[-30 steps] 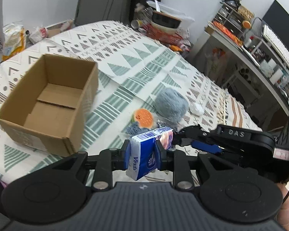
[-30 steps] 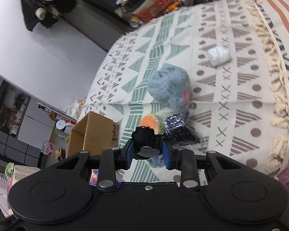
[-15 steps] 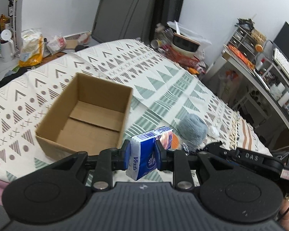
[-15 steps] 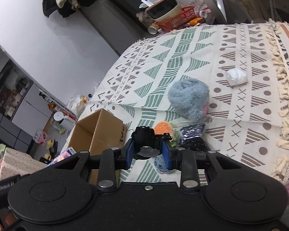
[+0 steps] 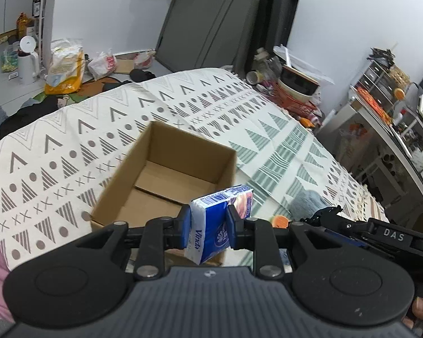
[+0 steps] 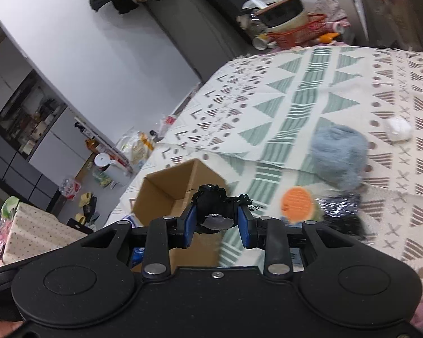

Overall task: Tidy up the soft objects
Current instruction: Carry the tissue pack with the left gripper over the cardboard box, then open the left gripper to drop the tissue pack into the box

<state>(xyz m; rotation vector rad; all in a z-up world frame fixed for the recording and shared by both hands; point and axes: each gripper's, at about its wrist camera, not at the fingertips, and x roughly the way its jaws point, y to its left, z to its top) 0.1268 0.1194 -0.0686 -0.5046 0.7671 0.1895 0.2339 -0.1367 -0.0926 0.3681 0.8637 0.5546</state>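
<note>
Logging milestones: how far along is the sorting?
Done: nothing; the box looks empty. In hand: left claw grips a tissue pack near the box; right claw grips a black tuft. Left: grey fluff, orange toy, white wad.

From the left wrist we look forward and downward along our fingers point(image 5: 184, 226), close above the open cardboard box point(image 5: 166, 180) on the patterned bed cover point(image 5: 70, 152), facing the far wall. From the right wrist the view is rolled sideways; just beyond its fingers point(image 6: 190, 222) the same box point(image 6: 180, 188) sits, with a fluffy grey-blue ball point(image 6: 338, 155) further off to their right. Both views share the box, bed cover and an orange basket point(image 6: 296, 35) with a bowl at the bed's far end.
</note>
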